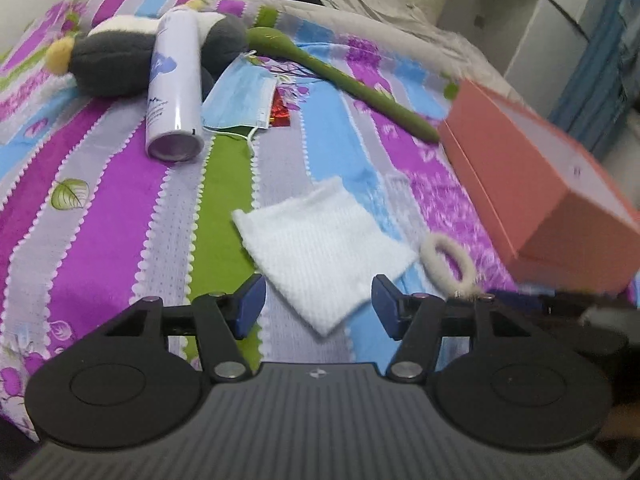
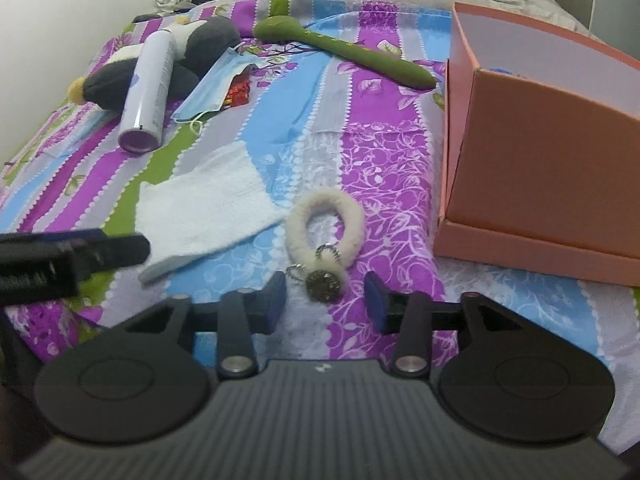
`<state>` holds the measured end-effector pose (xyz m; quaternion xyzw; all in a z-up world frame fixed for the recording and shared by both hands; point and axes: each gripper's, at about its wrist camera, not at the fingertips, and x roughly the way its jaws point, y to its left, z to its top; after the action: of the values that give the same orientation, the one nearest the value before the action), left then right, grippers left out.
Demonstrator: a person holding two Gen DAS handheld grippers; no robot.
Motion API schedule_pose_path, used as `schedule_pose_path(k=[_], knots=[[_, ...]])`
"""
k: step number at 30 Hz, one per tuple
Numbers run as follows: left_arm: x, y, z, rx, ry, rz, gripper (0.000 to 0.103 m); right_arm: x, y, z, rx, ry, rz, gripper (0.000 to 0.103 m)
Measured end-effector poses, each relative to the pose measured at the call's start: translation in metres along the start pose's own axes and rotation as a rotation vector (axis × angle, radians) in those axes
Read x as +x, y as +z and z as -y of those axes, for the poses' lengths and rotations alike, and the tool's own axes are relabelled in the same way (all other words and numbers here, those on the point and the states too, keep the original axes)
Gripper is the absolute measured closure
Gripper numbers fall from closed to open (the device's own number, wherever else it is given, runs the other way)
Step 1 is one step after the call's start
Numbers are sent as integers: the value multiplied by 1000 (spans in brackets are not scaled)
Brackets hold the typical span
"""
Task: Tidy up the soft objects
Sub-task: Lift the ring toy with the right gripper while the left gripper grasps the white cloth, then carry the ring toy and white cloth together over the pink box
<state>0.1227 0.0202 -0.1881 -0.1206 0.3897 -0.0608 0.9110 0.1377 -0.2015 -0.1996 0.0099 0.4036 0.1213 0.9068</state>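
A folded white cloth lies on the striped bedspread. Its near corner reaches between the fingers of my left gripper, which is open and not pressing on it. Right of the cloth lies a fluffy cream ring with a round metal charm. My right gripper is open, with the charm just ahead of its fingertips. An open pink box stands to the right. In the right wrist view the left gripper's dark finger shows at the left edge.
Farther back lie a grey plush penguin, a white spray can leaning on it, a blue face mask over a red foil wrapper, and a long green plush. A wall runs along the left.
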Motion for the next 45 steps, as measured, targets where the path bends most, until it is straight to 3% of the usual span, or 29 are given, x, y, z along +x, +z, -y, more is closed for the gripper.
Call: schedule_pose_path(k=[7,16,20,22,24,27,34,45], knots=[[30,6,-11,-48,-25,-32,34,10,3,-10,-67,-4,1,51],[46,-1,7,122,32,-36,35,22,11,-14,-115,-21,-1,56],[48,-5,12,167,68,-28,47,23,11,-19,-145,-18,-2,68],[48,-6,12,178,75,-29,58,23,9,-24,-177,-30,-1,74],[47,-5,13,183,68,-31,78,22,8,-29,-195,-52,1,76],[45,-2,12,152,44,-41,90,22,9,-33,-207,-58,-3,82],[27,11,13,89,26,-21,92,12,18,-25,-138,-28,-9,84],[-29,58,19,34,23,38,92,-41,54,-29,-123,13,106,85]])
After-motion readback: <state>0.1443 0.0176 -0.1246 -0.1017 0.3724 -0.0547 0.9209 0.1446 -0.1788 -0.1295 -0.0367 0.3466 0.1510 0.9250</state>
